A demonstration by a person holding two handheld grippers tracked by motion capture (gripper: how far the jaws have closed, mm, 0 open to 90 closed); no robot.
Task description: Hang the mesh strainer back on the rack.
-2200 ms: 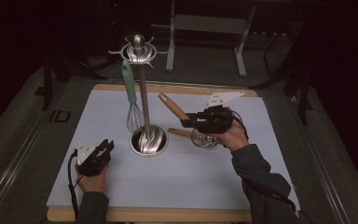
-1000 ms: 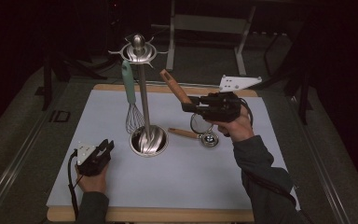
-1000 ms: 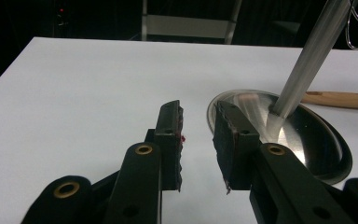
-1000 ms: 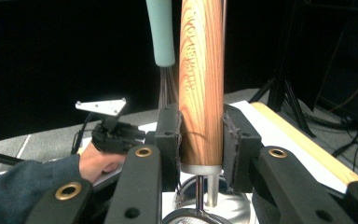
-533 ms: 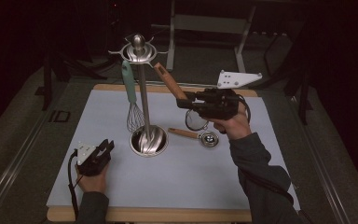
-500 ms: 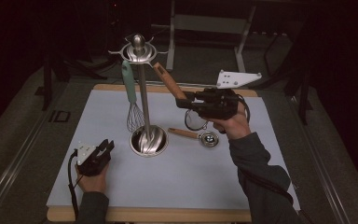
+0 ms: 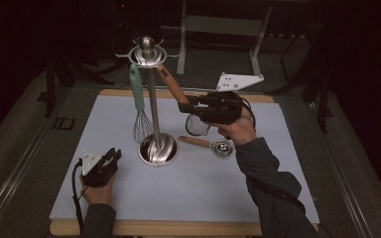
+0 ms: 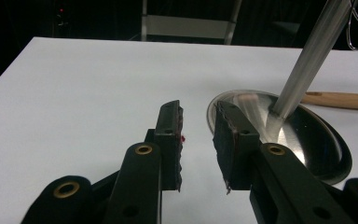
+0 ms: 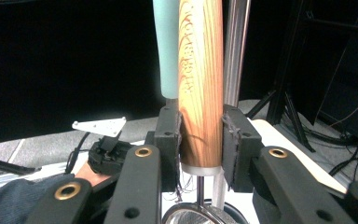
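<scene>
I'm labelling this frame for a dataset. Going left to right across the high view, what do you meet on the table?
Left gripper → teal-handled wire whisk hanging on the stand → steel utensil stand → wooden-handled small strainer in the right gripper's jaws → wooden-handled metal measuring spoon lying flat → right gripper body and hand.

The tall shiny metal stand [image 7: 151,106] has a smooth, mirror-like round base. The strainer's brown wooden handle [image 9: 200,84] looks smooth and glossy with dark grain lines. The whisk's pale green handle [image 7: 136,89] looks like matt plastic. The white table mat [image 7: 203,191] is dull and smooth.
</scene>
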